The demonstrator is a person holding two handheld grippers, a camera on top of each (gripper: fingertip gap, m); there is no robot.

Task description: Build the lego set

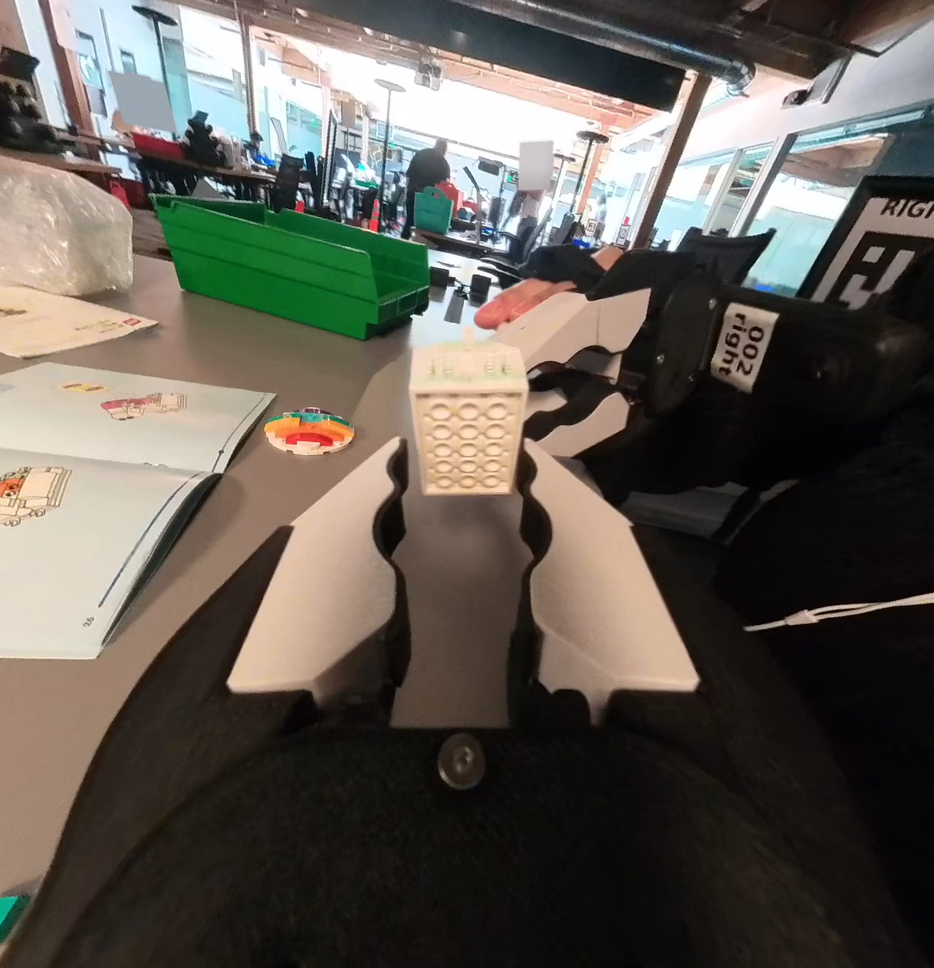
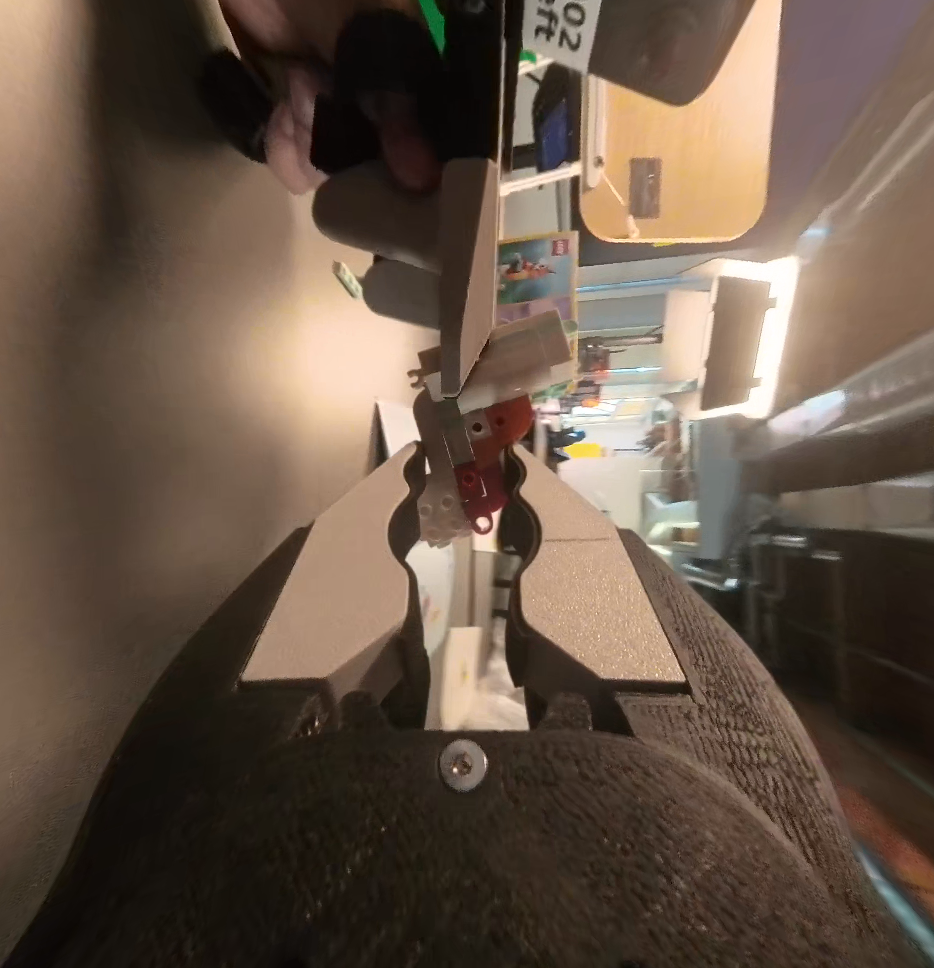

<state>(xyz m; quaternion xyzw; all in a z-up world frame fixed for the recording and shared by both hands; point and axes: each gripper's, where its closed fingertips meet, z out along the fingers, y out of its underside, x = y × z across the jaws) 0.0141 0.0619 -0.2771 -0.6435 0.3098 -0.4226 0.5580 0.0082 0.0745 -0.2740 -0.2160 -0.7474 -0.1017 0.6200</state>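
My left gripper (image 1: 464, 453) is shut on a white Lego build (image 1: 467, 435) and holds it above the grey table (image 1: 276, 366), with the build's underside tubes facing the camera. My right gripper (image 1: 517, 374) comes in from the right, one finger above and one below the build's far side. In the right wrist view, which is rolled sideways, my right gripper (image 2: 464, 455) has its tips closed around the white and red end of the build (image 2: 473, 484). The left gripper's fingers (image 2: 467, 283) grip the build from above.
A green bin (image 1: 297, 272) stands behind. An open instruction booklet (image 1: 114, 471), a leaflet (image 1: 51, 325) and a plastic bag (image 1: 45, 230) lie at the left. A small round colourful build (image 1: 309, 430) sits by the booklet. The set's box (image 2: 538, 272) and a pale plate (image 2: 348, 280) also show. Left and right tips are no more than a few centimetres apart.
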